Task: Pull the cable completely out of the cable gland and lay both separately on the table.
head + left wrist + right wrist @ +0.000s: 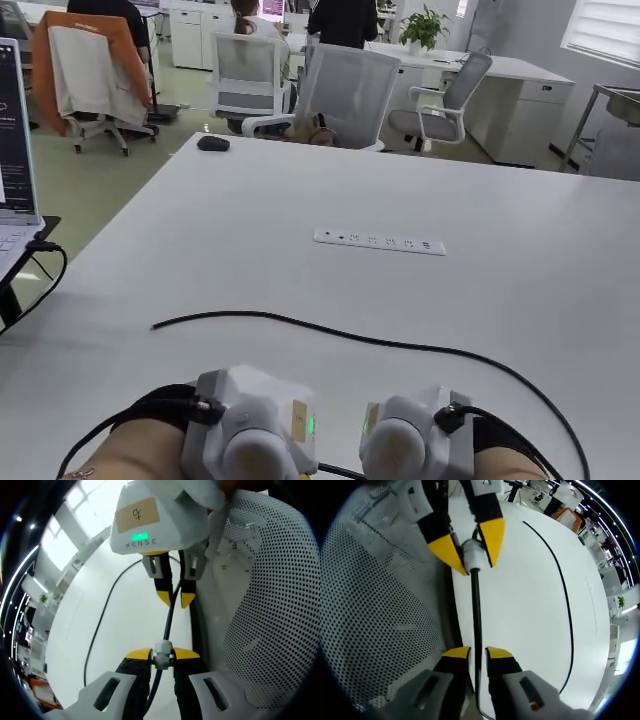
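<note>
**Gland in one pair of tongs, cable in the other**

Down at the near edge of the white table (250,220), the two grippers face each other, tip to tip. The left gripper (161,655) has its yellow-tipped jaws closed tight on the white cable gland (471,555), squeezing it from both sides. Out of the gland runs the black cable (476,610), straight across into the right gripper (477,654). Its jaws are drawn almost together with the cable pinched between them (only a sliver of gap either side). So the cable sits in the gland, with a short straight stretch between the two tongs. The rest of it sweeps away in a long curve over the table, and its free end lies on the near side of the white power strip (380,241), well apart from it. A perforated white mesh (260,605) stands just beside the table edge.
</note>
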`<state>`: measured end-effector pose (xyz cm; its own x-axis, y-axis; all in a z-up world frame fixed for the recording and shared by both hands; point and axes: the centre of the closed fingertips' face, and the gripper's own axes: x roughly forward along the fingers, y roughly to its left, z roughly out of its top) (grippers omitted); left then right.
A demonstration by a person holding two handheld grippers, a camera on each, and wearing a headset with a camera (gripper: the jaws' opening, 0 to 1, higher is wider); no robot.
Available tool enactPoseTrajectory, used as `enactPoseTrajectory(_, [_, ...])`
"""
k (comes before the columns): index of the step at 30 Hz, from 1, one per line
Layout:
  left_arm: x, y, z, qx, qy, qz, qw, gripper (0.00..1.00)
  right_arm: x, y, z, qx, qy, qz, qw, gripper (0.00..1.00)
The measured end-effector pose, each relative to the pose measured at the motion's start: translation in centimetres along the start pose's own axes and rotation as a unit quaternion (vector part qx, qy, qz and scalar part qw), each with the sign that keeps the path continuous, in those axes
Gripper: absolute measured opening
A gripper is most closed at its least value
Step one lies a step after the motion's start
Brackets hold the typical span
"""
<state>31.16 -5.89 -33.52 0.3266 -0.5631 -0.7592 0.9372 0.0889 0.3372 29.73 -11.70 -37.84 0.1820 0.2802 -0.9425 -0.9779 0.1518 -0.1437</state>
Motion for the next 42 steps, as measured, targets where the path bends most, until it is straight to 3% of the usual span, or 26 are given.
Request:
enactPoseTrajectory(4, [0.1, 0.0, 0.1, 0.002, -0.002, 0.001, 1.0, 0.17, -0.3, 0.3, 2.4, -0.029, -0.046, -0.002, 0.9985, 0.26])
enactPoseTrajectory(9, [0.2, -0.1, 0.2, 0.005, -0.003, -0.002, 1.0, 0.17, -0.9, 0.5, 3.6, -0.032, -0.079, 0.001, 0.9963, 0.13])
enactPoseTrajectory(11, [0.2, -0.2, 0.2, 0.003, -0.004, -0.004, 1.0, 0.17, -1.0, 0.1, 3.6, -0.032, -0.081, -0.005, 0.9962, 0.04])
enactPoseTrajectory(14, [0.1, -0.1, 0.2, 0.002, -0.004, -0.001, 1.0, 0.17, -0.7, -0.1, 3.0, -0.006, -0.074, -0.002, 0.9972, 0.03])
enactPoseTrajectory(18, [0.0, -0.1, 0.2, 0.002, -0.001, 0.001, 1.0, 0.17, -0.4, -0.9, 0.3, 0.007, -0.013, -0.021, 0.9997, 0.03])
enactPoseTrajectory(21, [0.0, 0.0, 0.1, 0.001, 0.0, 0.002, 1.0, 0.17, -0.2, -1.4, -1.9, 0.014, 0.037, -0.03, 0.9987, 0.03])
enactPoseTrajectory(23, [0.0, -0.1, 0.2, 0.001, -0.001, 0.001, 1.0, 0.17, -0.2, -1.4, -2.2, 0.028, 0.04, -0.029, 0.9984, 0.03])
enactPoseTrajectory(25, [0.0, -0.1, 0.3, 0.002, -0.001, 0.001, 1.0, 0.17, -0.2, -1.2, -2.3, 0.033, 0.041, -0.025, 0.9983, 0.04])
enactPoseTrajectory(27, [-0.1, -0.1, 0.1, 0.003, 0.003, 0.002, 1.0, 0.17, -0.2, -0.9, -2.0, 0.016, 0.04, -0.024, 0.9988, 0.09])
enactPoseTrajectory(33, [-0.2, -0.3, 0.2, 0.005, 0.002, 0.001, 1.0, 0.17, -0.3, 0.3, 1.7, -0.021, -0.034, -0.005, 0.9992, 0.22])
enactPoseTrajectory(36, [-0.1, -0.2, 0.2, 0.005, 0.0, 0.001, 1.0, 0.17, -0.7, 0.7, 2.8, -0.016, -0.061, 0.005, 0.998, 0.17])
enactPoseTrajectory(38, [-0.1, -0.2, 0.2, 0.003, 0.0, 0.001, 1.0, 0.17, -0.6, 0.8, 2.6, -0.002, -0.058, 0.012, 0.9983, 0.05])
enactPoseTrajectory(42, [0.0, -0.2, 0.2, 0.004, -0.001, 0.0, 1.0, 0.17, -0.4, 0.1, 1.4, 0.016, -0.042, 0.004, 0.999, 0.03])
